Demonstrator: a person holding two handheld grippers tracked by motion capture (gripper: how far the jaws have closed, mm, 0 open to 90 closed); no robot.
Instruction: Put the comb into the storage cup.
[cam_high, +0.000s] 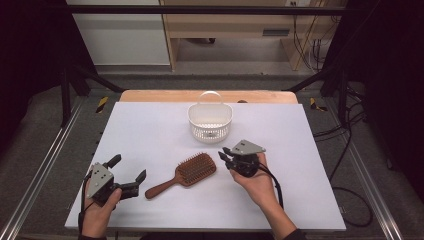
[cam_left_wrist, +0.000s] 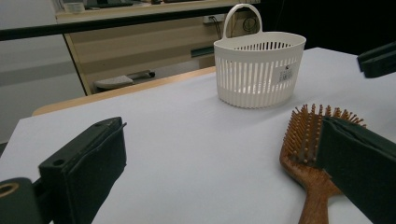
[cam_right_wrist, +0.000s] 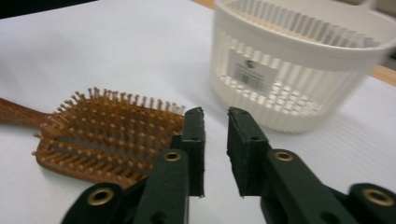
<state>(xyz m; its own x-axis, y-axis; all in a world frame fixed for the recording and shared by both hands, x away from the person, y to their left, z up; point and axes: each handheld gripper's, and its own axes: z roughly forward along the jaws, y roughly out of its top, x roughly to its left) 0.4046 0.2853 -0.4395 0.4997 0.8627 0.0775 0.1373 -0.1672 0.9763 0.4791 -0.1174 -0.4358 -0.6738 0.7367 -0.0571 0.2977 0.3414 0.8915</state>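
While we hold both tools low over the white table top, a wooden strip shows along its far edge and a grey floor lies beyond, with pale wooden furniture and a tangle of cables at the back; dark metal frame bars run across the top and down both sides.

Our wooden hairbrush lies bristles up near the middle of the table, handle pointing toward our left side, between the two tools. A white slatted basket with an upright loop handle stands farther back, well apart from the brush.

Our left gripper rests near the front left with its jaws wide apart and nothing between them. Our right gripper hovers just right of the brush head, jaws parted by a narrow gap, clamped on nothing.

From the left gripper view one jaw covers part of the brush head, and the handle runs off the bottom edge. In the right gripper view the basket is blurred and cut off at the top, its label too small to read. The room's sides are black, and we cannot make anything out there.
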